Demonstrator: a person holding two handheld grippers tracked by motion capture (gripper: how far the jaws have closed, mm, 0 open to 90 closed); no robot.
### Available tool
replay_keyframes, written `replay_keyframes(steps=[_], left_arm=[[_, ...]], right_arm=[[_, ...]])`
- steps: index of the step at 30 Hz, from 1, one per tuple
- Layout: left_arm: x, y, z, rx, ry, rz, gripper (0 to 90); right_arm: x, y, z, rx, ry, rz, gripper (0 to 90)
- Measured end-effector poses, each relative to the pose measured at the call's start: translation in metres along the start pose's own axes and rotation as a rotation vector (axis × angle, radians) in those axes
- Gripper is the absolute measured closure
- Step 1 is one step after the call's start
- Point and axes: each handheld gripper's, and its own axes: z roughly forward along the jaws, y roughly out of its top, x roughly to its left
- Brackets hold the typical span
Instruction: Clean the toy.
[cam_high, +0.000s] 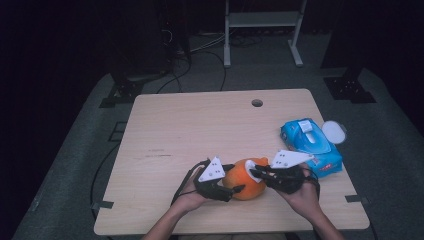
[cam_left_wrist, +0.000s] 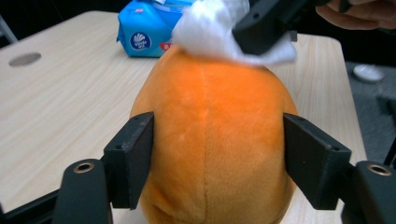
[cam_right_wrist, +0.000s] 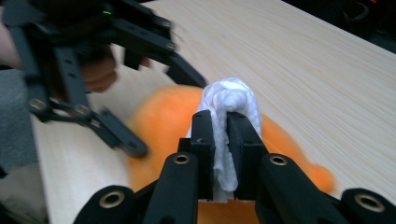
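Wiping step: our left claw (cam_left_wrist: 217, 158) clamps orange plush toy (cam_left_wrist: 215, 140) by both sides, low on tabletop (cam_high: 200, 125). Right claw (cam_right_wrist: 219, 135) pinches white wipe (cam_right_wrist: 229, 100) tight, pressing toy's top. We judge short, light strokes best; keep toy braced.

No wording can be read; the blue wipes pack (cam_left_wrist: 142, 35) bears only a blurred round logo.
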Motion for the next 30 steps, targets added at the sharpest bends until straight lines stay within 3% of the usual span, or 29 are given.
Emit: replay_keyframes(steps=[1,4,9,12,14,15,18,19,21,24,28,30], left_arm=[[-0.005,0.002,0.001,0.006,0.004,0.04,30.4],[-0.01,0.004,0.002,0.01,0.01,0.075,31.5],[-0.005,0.001,0.0,-0.006,0.001,0.036,30.1],[-0.001,0.001,0.002,-0.014,-0.01,-0.046,20.3],[-0.001,0.001,0.004,-0.006,-0.012,-0.069,19.8],[-0.002,0.002,0.004,-0.003,-0.011,-0.06,22.6],[-0.01,0.005,0.003,0.014,-0.002,0.027,28.1],[-0.01,0.005,0.003,0.014,-0.002,0.027,28.7],[-0.018,0.007,0.004,0.027,0.003,0.098,29.6],[-0.016,0.006,0.002,0.022,0.0,0.108,31.3],[-0.012,0.004,0.001,0.019,-0.014,0.099,31.3],[-0.008,0.003,0.001,0.018,-0.015,0.083,29.8]], right_arm=[[0.009,0.005,0.003,-0.011,0.046,-0.02,80.8],[0.017,0.009,0.005,-0.002,0.041,-0.061,80.9],[-0.002,0.005,-0.002,-0.005,-0.002,-0.023,81.0],[-0.012,-0.002,-0.008,-0.001,-0.015,0.015,81.0],[-0.012,-0.003,-0.008,-0.001,-0.011,0.015,81.0],[-0.01,-0.001,-0.007,0.003,-0.006,0.01,81.1],[0.001,0.003,-0.002,0.003,0.021,-0.013,81.0],[0.001,0.003,-0.002,0.003,0.021,-0.013,81.0],[0.013,0.008,0.005,0.006,0.069,-0.039,81.0],[0.011,0.01,0.002,0.004,0.049,-0.045,81.1],[-0.007,0.004,-0.007,0.019,-0.013,-0.022,81.1],[-0.015,0.0,-0.01,0.028,-0.02,0.004,81.1]])
